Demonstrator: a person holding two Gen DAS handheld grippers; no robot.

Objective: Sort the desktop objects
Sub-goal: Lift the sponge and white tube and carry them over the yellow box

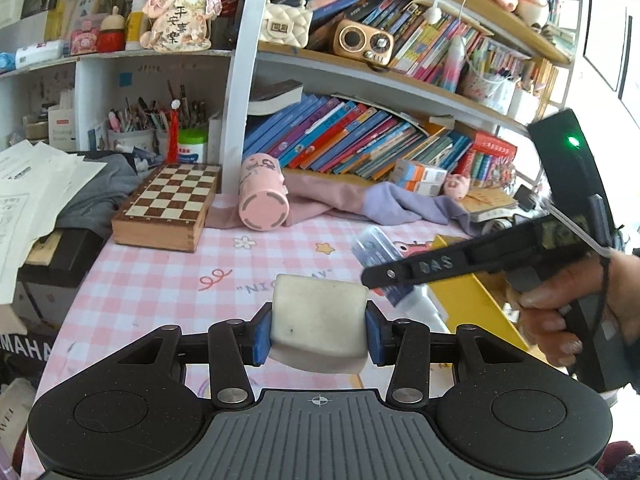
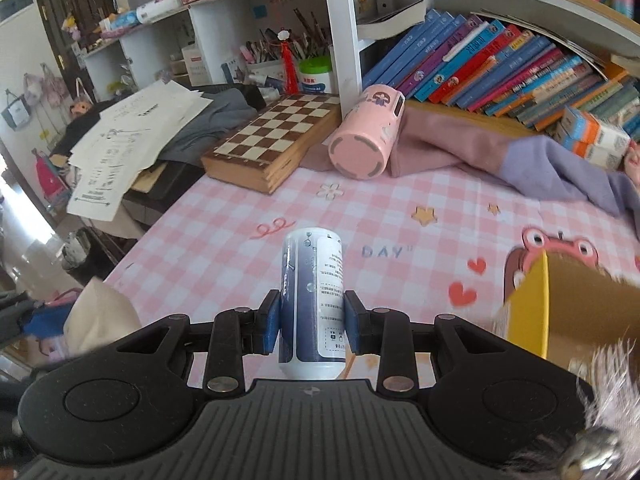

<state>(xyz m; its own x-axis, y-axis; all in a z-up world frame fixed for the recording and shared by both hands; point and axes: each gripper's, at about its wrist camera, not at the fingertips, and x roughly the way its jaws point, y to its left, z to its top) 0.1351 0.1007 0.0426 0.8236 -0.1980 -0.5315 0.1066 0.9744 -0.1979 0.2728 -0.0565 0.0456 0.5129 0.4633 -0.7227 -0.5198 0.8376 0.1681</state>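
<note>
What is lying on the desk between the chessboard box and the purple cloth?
A pink cup lies on its side between the chessboard box and the purple cloth, its base toward the camera; both wrist views show it.

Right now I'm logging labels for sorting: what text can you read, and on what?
"DAY" on the pink checked tablecloth.
"DAS" on the black right gripper.
"YAMAHA", partly cut off, on a dark object at the desk's left.
Print on the blue-and-white bottle: too small.
Book spines: blurred.
</note>
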